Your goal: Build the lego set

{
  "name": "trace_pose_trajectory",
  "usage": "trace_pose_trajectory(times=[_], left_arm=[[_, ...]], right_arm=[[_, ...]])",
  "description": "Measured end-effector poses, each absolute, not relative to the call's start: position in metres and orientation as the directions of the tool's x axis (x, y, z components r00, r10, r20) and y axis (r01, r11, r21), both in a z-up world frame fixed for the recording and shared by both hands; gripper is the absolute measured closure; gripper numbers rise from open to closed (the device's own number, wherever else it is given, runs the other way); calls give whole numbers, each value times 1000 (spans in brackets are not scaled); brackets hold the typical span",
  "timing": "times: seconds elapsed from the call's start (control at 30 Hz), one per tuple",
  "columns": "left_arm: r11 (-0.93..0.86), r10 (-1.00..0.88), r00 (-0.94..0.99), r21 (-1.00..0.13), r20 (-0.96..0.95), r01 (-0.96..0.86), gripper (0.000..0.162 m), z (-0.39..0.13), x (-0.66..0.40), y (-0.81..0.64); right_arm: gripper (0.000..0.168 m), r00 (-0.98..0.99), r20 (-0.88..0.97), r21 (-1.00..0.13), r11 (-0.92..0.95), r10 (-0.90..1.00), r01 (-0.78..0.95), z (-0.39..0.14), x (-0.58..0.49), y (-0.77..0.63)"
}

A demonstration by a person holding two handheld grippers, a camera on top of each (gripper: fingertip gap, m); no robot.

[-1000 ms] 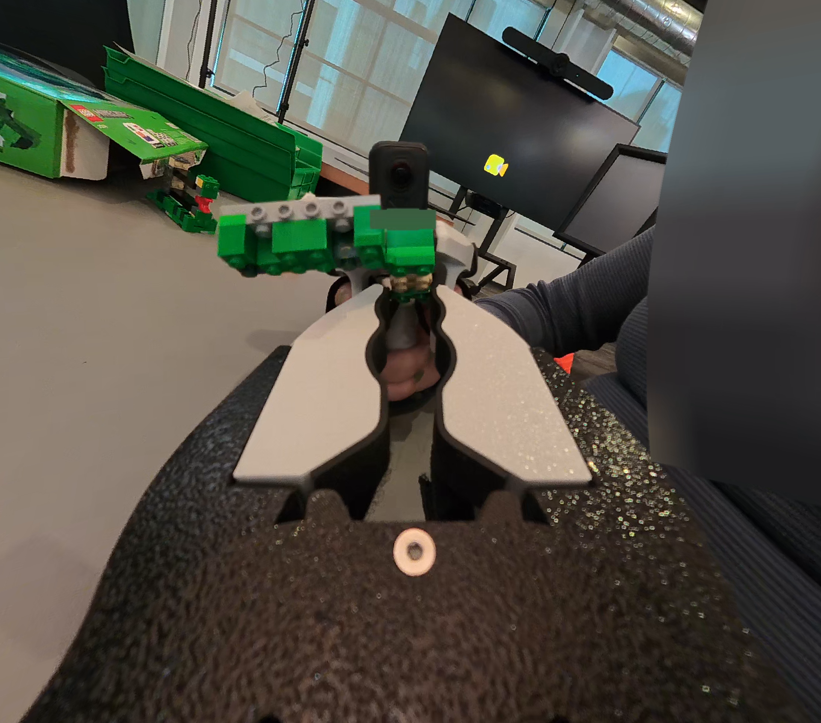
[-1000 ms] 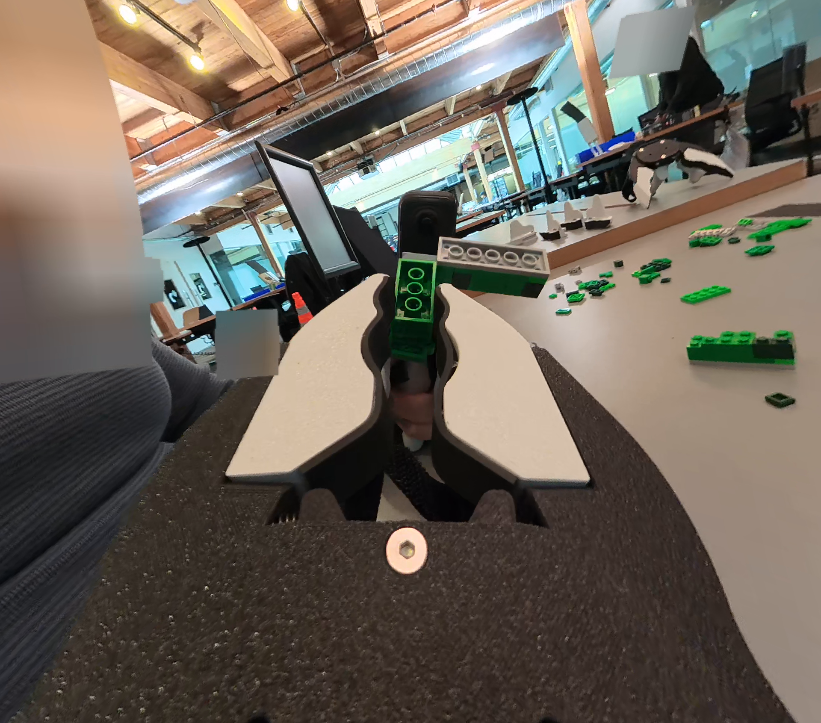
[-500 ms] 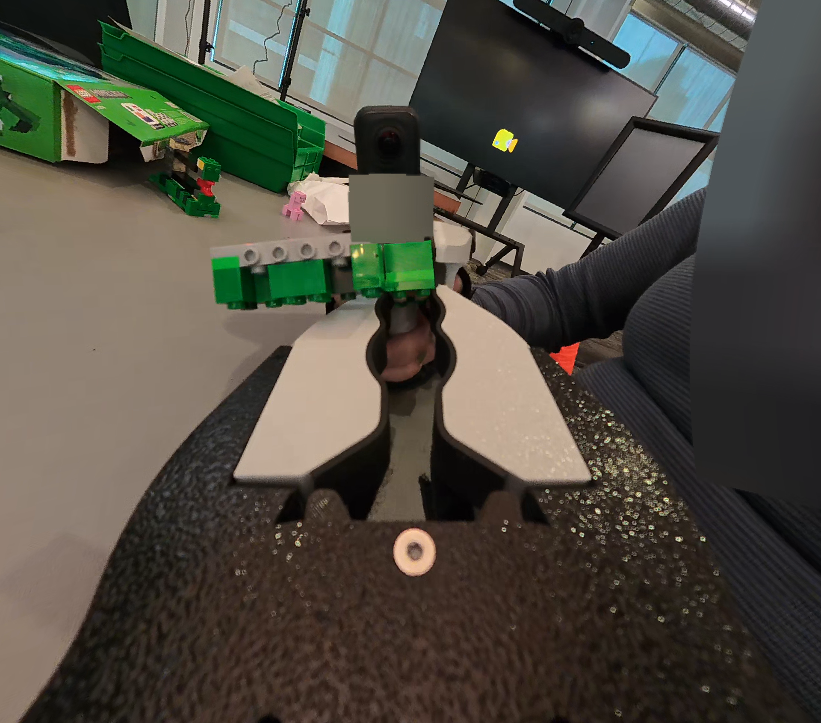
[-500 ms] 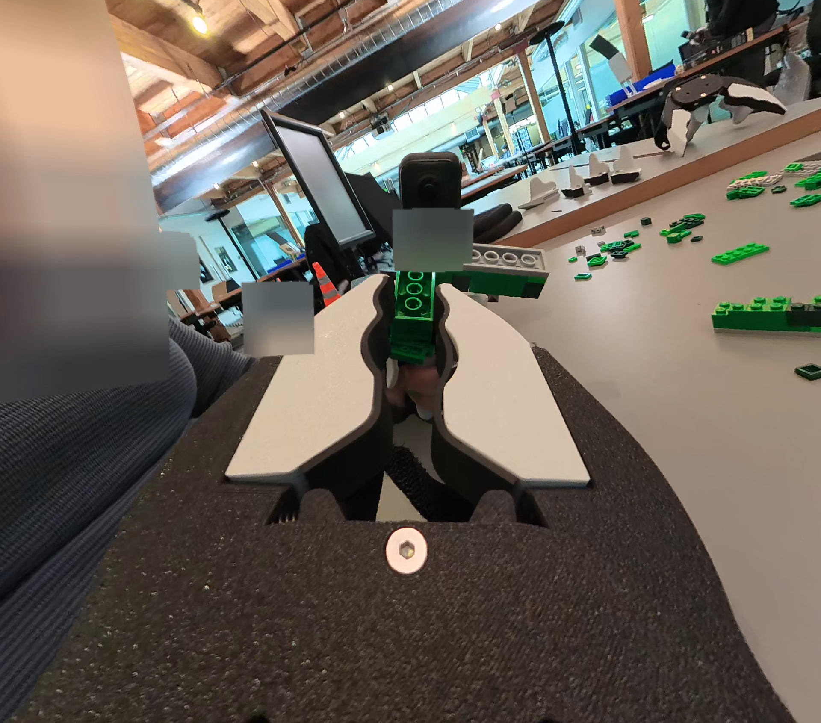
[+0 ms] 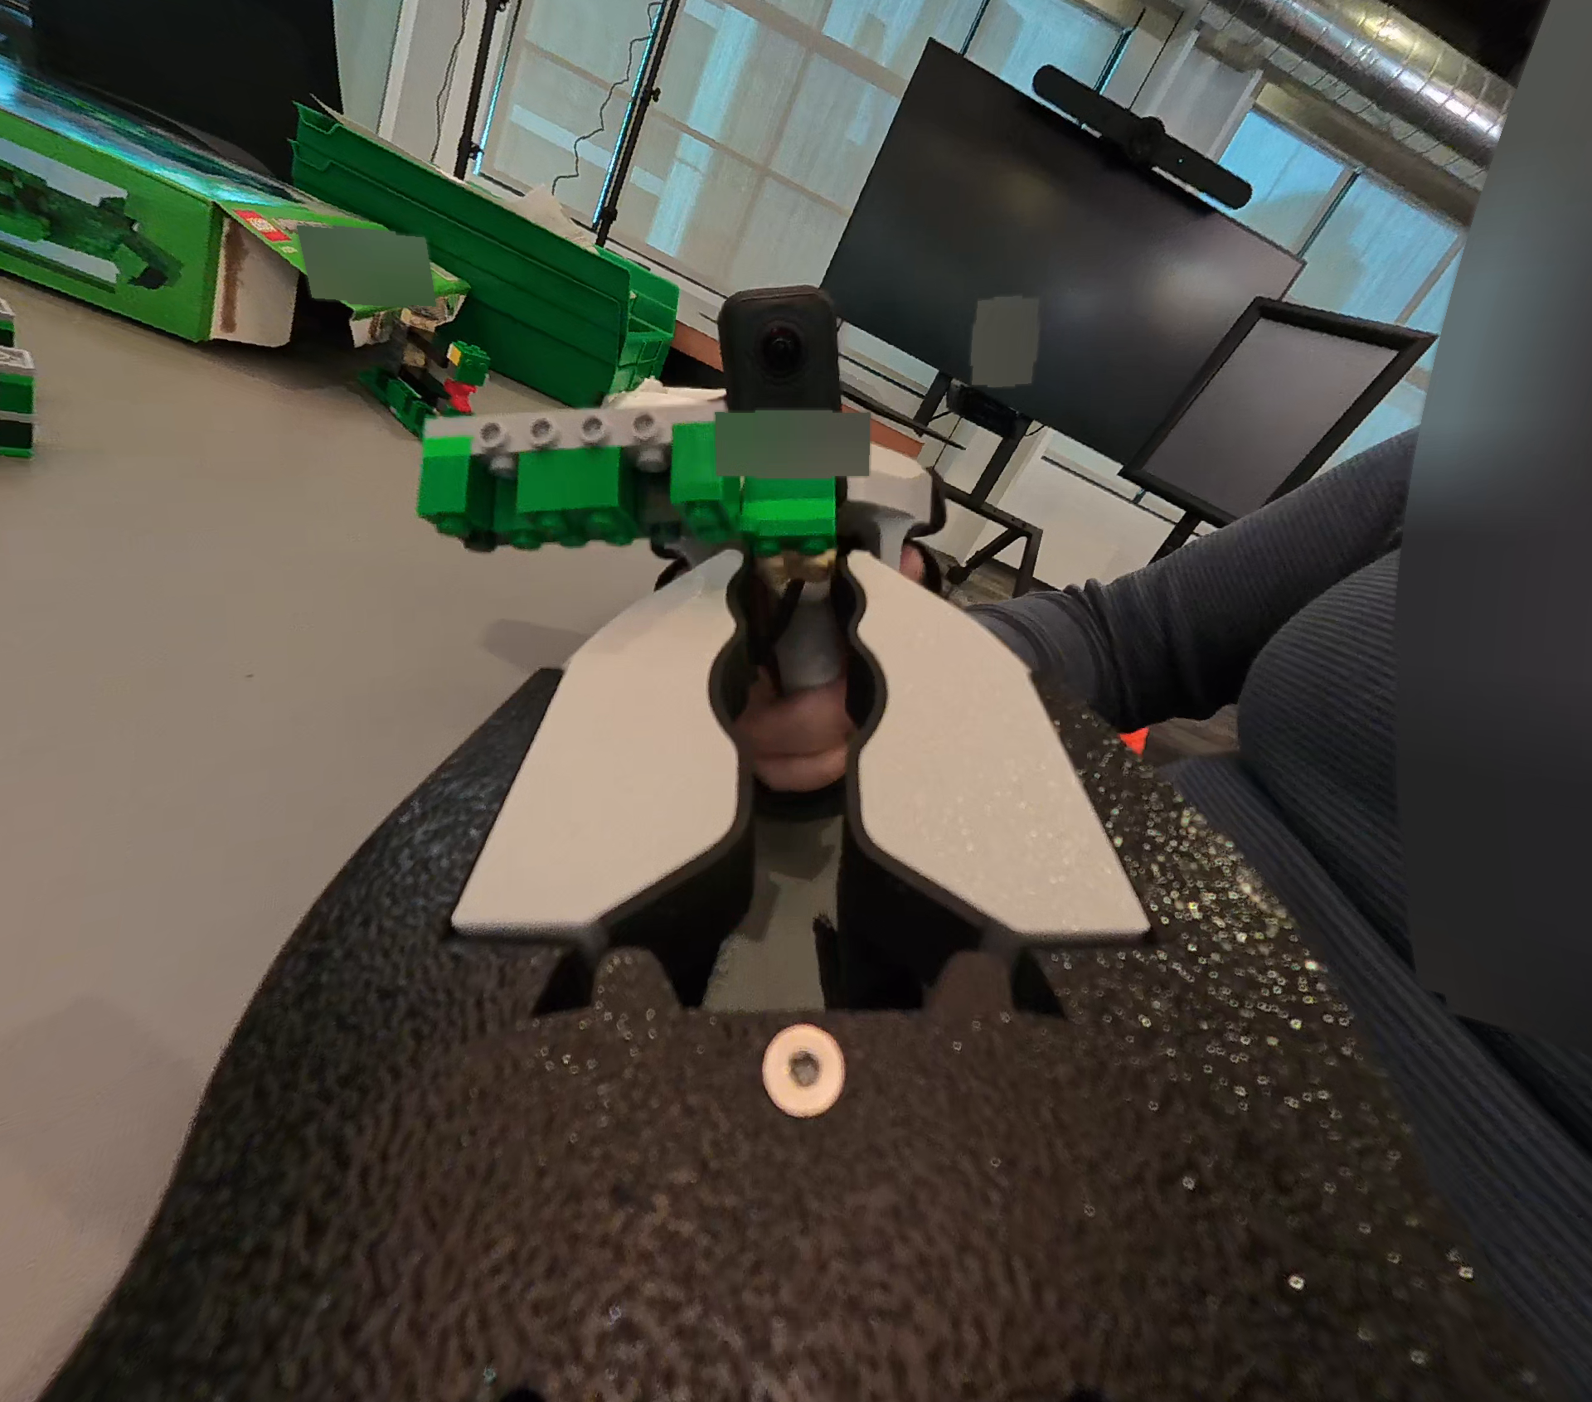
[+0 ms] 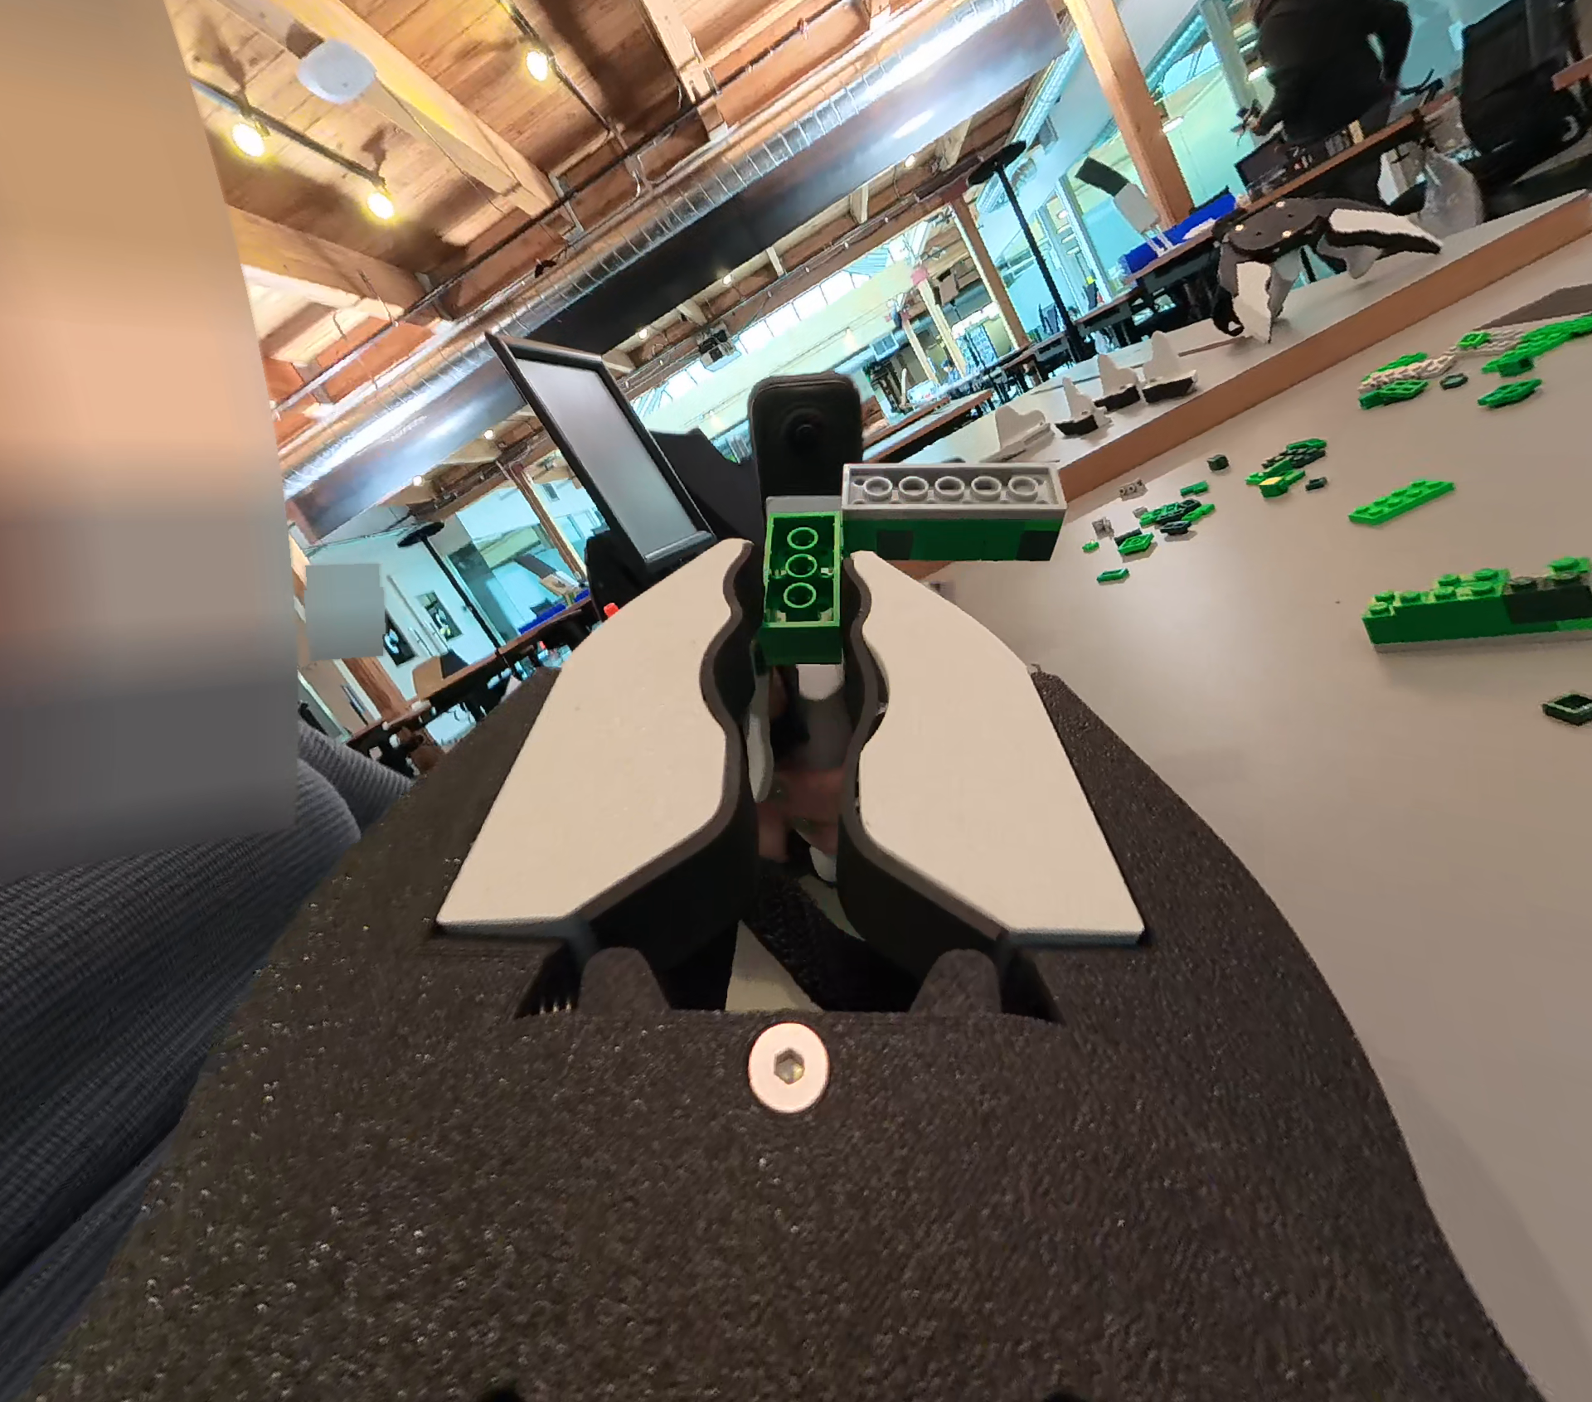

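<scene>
Left wrist view: one left gripper (image 5: 788,559), fingers closed on one green-and-grey lego assembly (image 5: 620,478), held above the surface (image 5: 215,671); a grey studded plate is seen over green bricks. One green box (image 5: 112,249) is noted behind.

Right wrist view: one right gripper (image 6: 803,590), fingers clamped on the same assembly (image 6: 948,516), three round holes shown in its near green end. One long green brick strip (image 6: 1477,607) and scattered small pieces (image 6: 1275,482) are recorded on the surface.
</scene>
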State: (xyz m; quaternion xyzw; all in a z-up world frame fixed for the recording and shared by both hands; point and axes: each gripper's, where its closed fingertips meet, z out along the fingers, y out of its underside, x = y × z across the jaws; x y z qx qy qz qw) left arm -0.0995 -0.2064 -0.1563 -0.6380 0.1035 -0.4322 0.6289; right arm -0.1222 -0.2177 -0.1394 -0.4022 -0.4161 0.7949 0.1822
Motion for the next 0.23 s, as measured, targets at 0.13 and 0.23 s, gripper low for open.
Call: trace_pose_trajectory(times=[0.13, 0.23], left_arm=[[-184, -660, 648, -918, 380, 350, 138, -161, -100, -210], [-130, -615, 741, -962, 269, 240, 129, -164, -108, -213]], right_arm=[[152, -603, -521, -770, -637, 603, 28, -134, -121, -204], [152, -592, -563, -752, -655, 577, 77, -136, -121, -195]])
